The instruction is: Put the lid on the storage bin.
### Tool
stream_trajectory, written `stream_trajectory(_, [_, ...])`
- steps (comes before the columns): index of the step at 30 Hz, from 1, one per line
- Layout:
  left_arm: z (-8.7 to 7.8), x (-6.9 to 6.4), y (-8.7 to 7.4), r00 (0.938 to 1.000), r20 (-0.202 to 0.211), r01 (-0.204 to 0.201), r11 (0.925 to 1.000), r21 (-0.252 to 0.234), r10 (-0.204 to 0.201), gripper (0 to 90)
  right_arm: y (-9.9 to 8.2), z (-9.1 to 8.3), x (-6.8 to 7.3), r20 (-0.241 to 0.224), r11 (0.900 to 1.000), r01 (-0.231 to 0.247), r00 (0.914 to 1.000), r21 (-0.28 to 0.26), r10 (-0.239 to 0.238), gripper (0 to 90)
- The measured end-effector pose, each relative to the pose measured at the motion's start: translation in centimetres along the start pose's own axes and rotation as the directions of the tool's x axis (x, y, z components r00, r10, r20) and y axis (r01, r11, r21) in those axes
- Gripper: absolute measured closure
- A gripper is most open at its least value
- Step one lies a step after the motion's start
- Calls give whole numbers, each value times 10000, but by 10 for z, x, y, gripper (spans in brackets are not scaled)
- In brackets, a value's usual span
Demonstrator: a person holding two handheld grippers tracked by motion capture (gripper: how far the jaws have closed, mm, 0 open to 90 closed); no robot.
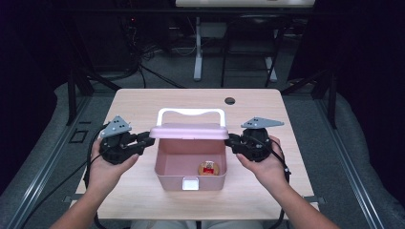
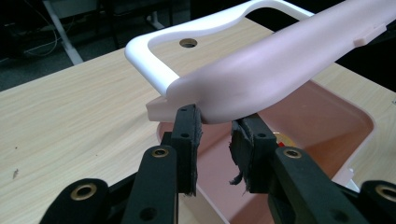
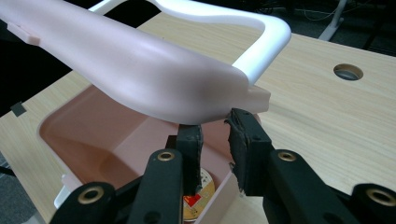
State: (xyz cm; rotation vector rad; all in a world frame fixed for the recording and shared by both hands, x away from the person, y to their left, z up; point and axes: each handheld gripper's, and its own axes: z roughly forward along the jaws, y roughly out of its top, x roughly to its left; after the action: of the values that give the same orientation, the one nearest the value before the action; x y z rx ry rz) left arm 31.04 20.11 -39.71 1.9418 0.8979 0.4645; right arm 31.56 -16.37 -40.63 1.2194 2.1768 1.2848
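Left gripper (image 1: 143, 142): jaws parted, pads just under the lid's (image 1: 189, 131) end, nothing clamped.
Right gripper (image 1: 232, 141): jaws parted beneath the lid's other end.
Box (image 1: 165, 167): set between both grippers, lid raised.

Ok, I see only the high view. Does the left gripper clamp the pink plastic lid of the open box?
Observer: No. In the left gripper view the left gripper has its pads apart, with the tips just under the end of the pink plastic lid.
Operator: And the right gripper?
Observer: Much the same. The right gripper also has its pads apart, and its tips sit below the lid's corner, near the white plastic handle.
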Motion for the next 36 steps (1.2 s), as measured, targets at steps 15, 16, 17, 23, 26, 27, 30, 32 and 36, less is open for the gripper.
stream_trajectory(15, [0, -7, -20, 9999, 39, -153, 9999, -8, 153, 666, -17, -1, 2, -225, 9999, 62, 9997, 80, -60, 724])
stream_trajectory(16, [0, -8, -21, 9999, 27, -156, 9999, -11, 157, 666, -18, -1, 2, -232, 10000, 31, 9997, 56, -30, 723])
stream_trajectory(17, [0, -8, -23, 9998, 45, -194, 9998, 36, 194, 662, -20, -1, 3, -253, 10000, 44, 9997, 52, -42, 722])
stream_trajectory(23, [0, -11, -34, 9999, 118, -53, 10000, 18, 52, 654, -31, -2, 4, -270, 9999, 134, 9995, 13, -134, 716])
stream_trajectory(26, [1, -11, -38, 9998, 204, 67, 10000, -25, -66, 650, -35, -3, 5, -369, 9999, 104, 9993, -33, -105, 712])
stream_trajectory(27, [1, -12, -40, 9996, 255, 100, 9999, 5, -100, 647, -37, -3, 5, -369, 10000, 75, 9993, -35, -76, 711])
stream_trajectory(30, [2, -13, -44, 9995, 274, 155, 9999, -17, -155, 646, -41, -4, 5, -388, 9999, 108, 9992, -91, -112, 709])
stream_trajectory(32, [3, -13, -47, 9995, 268, 144, 9999, -22, -143, 646, -44, -4, 5, -397, 9999, 114, 9991, -119, -119, 709])
stream_trajectory(36, [4, -15, -52, 9995, 294, 151, 9999, 43, -152, 646, -51, -4, 6, -463, 9999, 97, 9989, -125, -103, 707])
